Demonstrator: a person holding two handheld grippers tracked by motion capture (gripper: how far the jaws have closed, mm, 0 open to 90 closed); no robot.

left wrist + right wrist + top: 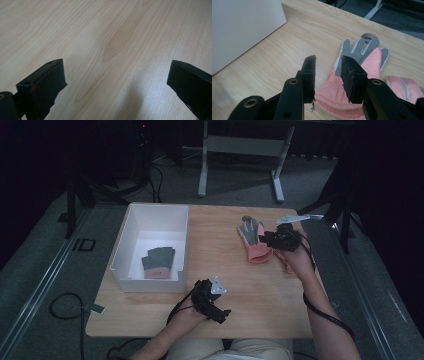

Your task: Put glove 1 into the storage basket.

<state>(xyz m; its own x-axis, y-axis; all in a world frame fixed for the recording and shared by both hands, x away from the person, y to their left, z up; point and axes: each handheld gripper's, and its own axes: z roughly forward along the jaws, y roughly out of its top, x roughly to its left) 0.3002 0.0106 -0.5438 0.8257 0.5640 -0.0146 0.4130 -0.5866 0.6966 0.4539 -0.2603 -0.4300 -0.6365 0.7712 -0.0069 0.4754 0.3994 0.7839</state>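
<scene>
The right tool (327,75) hovers over the cuff of a pink-and-grey glove (359,65) lying flat on the counter (220,250), its jaws partly open with nothing pinched yet. The left tool (212,301) stands wide open and empty above bare wood near the front edge. 1 glove (158,262) already lies in the white box (120,251). In the right gripper view a further pink glove (404,87) lies just beside the first. Nothing blocks the way to the box.

dim room, grey carpet (45,270)
</scene>
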